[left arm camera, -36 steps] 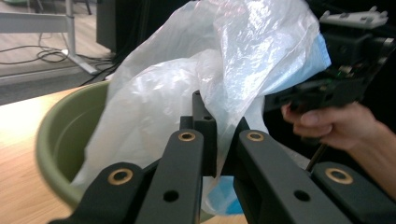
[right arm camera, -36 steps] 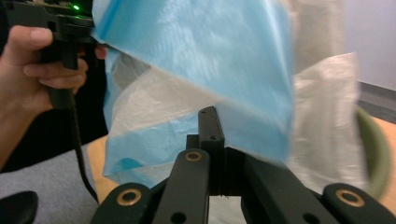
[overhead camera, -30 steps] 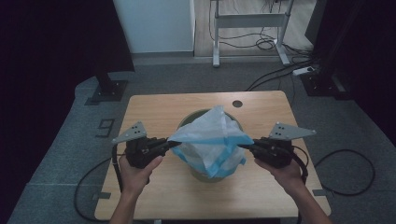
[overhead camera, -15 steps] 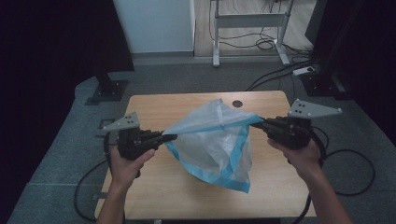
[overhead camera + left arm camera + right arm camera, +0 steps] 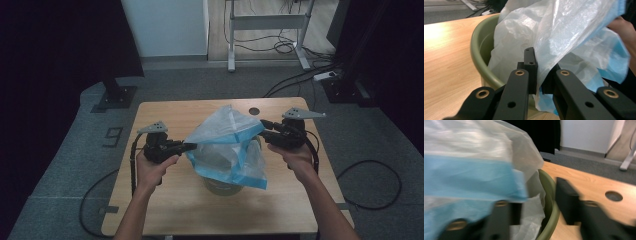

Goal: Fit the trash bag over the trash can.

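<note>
I'm partway through lining the green bin with the plastic bag. The bin stands at the middle of the wooden surface, and the bag, clear with a blue band at its mouth, hangs over it, stretched between my two hands. Its lower part already sags into the bin, as the left gripper view shows, with white film lying against the inner wall. The mouth is not yet folded over the rim, so I judge the job roughly half done: the bag is opened and placed above the bin, and pulling the edge down around the rim is left.

My left tool is clamped on the bag's edge; in its own view the two pads press together with the film caught between them. My right tool has just been opening: in its own view the jaws stand apart, the blue band draped over the left one and the bin's rim showing in the gap between them. That view is blurred, so I cannot tell whether the film still catches on a pad.

Against the frame half a second back, the bag has come down from a wide, raised spread to sit low over the bin, and both hands have drawn lower and nearer to it.
</note>
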